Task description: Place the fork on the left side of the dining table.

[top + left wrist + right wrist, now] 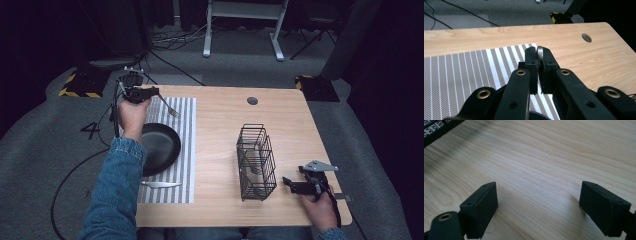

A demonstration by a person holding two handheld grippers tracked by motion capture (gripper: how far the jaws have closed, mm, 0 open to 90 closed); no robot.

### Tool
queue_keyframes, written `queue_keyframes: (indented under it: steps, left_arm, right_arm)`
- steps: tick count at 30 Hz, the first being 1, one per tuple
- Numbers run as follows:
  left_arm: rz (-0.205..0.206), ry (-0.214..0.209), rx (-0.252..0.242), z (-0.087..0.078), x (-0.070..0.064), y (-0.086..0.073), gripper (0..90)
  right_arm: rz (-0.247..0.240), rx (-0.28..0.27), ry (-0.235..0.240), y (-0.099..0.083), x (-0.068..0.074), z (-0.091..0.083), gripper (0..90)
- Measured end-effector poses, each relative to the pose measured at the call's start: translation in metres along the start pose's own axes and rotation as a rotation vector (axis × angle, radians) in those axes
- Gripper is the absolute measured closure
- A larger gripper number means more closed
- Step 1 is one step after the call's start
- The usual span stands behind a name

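Item: left gripper (538, 65), fingers clenched on a fork (169, 108) lifted just beyond the black pan (159, 146); right gripper (537, 206) released; advise carrying it level to the wire basket (256, 162), lowering handle-first.

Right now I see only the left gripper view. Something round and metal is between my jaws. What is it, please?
Observer: It is a fork, gripped at its handle end, with its tines out over the striped mat.
Operator: Where is the basket?
Observer: The wire basket stands upright on the bare wood, to the right of the mat.
Operator: And the other gripper?
Observer: The right gripper is open and holds nothing, just right of the basket.
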State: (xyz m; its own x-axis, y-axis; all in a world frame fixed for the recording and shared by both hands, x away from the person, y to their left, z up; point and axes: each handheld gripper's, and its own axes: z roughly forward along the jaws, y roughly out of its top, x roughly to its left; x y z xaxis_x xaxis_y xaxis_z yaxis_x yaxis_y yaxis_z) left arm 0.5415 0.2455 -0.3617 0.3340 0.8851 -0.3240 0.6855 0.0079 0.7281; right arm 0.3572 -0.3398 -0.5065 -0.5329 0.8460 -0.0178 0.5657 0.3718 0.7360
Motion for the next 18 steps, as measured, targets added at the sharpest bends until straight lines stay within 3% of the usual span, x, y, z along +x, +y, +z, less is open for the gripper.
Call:
queue_keyframes:
  steps: [11, 18]
  left_arm:
    - [-0.020, -0.008, 0.033, 0.0098, 0.0012, -0.0044, 86.2]
    - [-0.020, 0.011, 0.047, 0.0085, 0.0019, -0.0052, 86.2]
  right_arm:
    - [0.000, 0.000, 0.000, 0.0000, 0.0000, 0.0000, 15.1]
    - [0.000, 0.000, 0.000, 0.0000, 0.0000, 0.0000, 15.1]
